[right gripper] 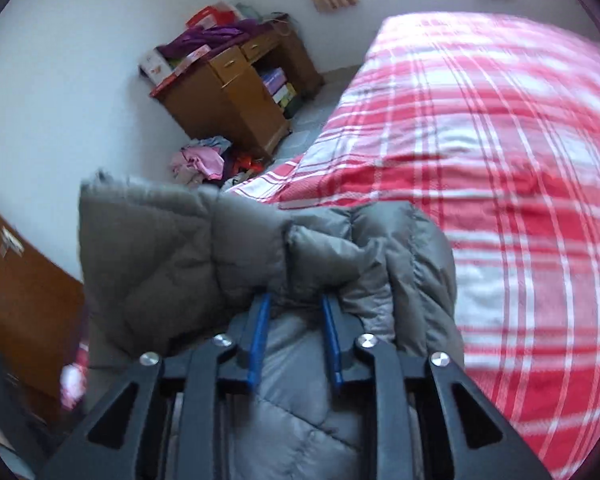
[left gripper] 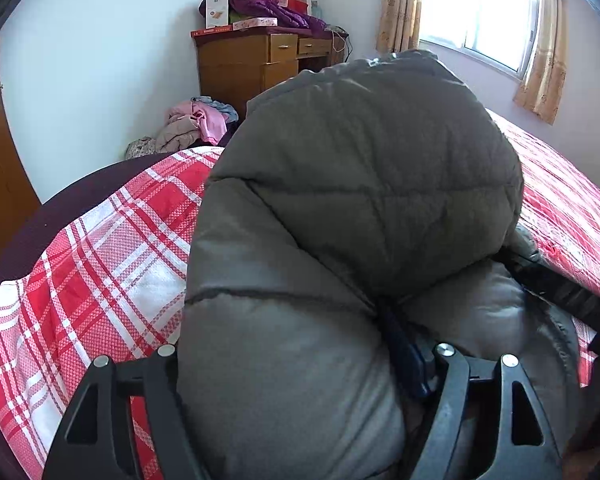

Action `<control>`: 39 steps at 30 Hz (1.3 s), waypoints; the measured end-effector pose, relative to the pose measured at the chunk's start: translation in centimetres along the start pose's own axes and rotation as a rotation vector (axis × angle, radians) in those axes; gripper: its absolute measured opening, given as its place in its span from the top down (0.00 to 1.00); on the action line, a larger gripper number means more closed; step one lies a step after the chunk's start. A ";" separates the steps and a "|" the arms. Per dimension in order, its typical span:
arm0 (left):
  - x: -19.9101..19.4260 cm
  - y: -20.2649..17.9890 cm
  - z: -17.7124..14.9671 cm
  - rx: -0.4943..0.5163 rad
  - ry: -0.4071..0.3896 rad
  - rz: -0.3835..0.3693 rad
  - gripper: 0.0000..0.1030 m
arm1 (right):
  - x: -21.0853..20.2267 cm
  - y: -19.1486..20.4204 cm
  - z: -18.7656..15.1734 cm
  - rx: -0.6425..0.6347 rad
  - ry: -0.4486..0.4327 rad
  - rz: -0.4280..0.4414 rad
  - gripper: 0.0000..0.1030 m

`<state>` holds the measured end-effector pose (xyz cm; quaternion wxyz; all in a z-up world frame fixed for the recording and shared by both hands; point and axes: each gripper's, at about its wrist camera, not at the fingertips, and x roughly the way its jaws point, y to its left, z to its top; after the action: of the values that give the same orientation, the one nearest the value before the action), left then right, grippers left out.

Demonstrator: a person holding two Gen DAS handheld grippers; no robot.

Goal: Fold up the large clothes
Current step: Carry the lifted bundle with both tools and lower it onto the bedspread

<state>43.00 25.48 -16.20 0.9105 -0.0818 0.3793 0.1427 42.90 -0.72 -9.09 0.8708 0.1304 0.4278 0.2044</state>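
Grey padded jacket (right gripper: 228, 248) pinched in right hand-held gripper (right gripper: 294, 300); left hand-held gripper (left gripper: 292, 360) wide around bulk.

A grey quilted jacket (left gripper: 364, 184) is seen in puffy padded cloth with a smooth, faintly sheened shell and stitched seams. The bed cover (left gripper: 100, 264) is made of red and white checked woven cloth, matt, with a fine textured weave. The left gripper (left gripper: 300, 364) and the right gripper (right gripper: 294, 308) are built of matt black plastic with shiny round metal pins; blue, smooth-looking pads (right gripper: 260, 320) line the right gripper's fingers. A desk (left gripper: 252, 64) of glossy varnished brown wood carries metal drawer handles. Cardboard boxes (left gripper: 220, 12) and purple cloth (left gripper: 284, 10) are piled on it. Patterned fabric curtains (left gripper: 542, 48) hang matt.
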 end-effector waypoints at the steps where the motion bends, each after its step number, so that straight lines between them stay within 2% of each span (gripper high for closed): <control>1: 0.1 0.0 0.0 -0.001 0.001 0.001 0.25 | 0.3 0.5 -0.3 -0.055 -0.015 -0.034 0.73; 3: 0.1 0.1 0.0 0.000 0.002 0.002 0.24 | 0.7 1.9 -1.3 -0.177 -0.064 -0.115 0.73; 5: 0.3 0.0 0.0 0.004 0.002 0.006 0.24 | 0.7 2.1 -2.1 -0.199 -0.093 -0.134 0.73; 12: 0.7 -0.2 0.1 0.016 0.010 0.023 0.22 | 2.0 -0.1 -2.2 -0.120 -0.030 -0.026 0.74; 17: -0.3 0.5 1.1 0.009 0.055 -0.042 0.22 | 1.8 0.1 -2.4 -0.142 -0.024 -0.025 0.74; 21: -2.1 0.9 4.2 0.015 0.015 -0.086 0.22 | 1.8 0.1 -2.5 -0.146 -0.028 -0.027 0.74; 24: -1.7 0.7 6.7 0.045 -0.024 -0.036 0.22 | 1.8 -0.2 -2.5 -0.132 -0.030 -0.010 0.74; 27: 1.0 -0.8 8.1 0.116 0.007 0.013 0.22 | 1.6 -0.3 -2.5 -0.135 -0.038 -0.009 0.74; 30: 3.5 -1.8 7.6 0.159 0.030 0.067 0.22 | 1.6 -0.8 -2.5 -0.116 -0.038 0.012 0.74; 34: 5.2 -1.0 7.1 0.095 0.044 0.068 0.18 | 1.7 -1.3 -2.3 -0.097 -0.031 0.033 0.74; 39: 6.3 -1.7 6.7 0.121 0.028 0.125 0.15 | 1.8 -1.3 -2.3 -0.095 -0.028 0.032 0.74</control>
<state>52.22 26.82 -15.97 0.8977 -0.0049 0.4042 0.1752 42.39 -0.94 -12.20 0.8784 0.0984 0.4034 0.2367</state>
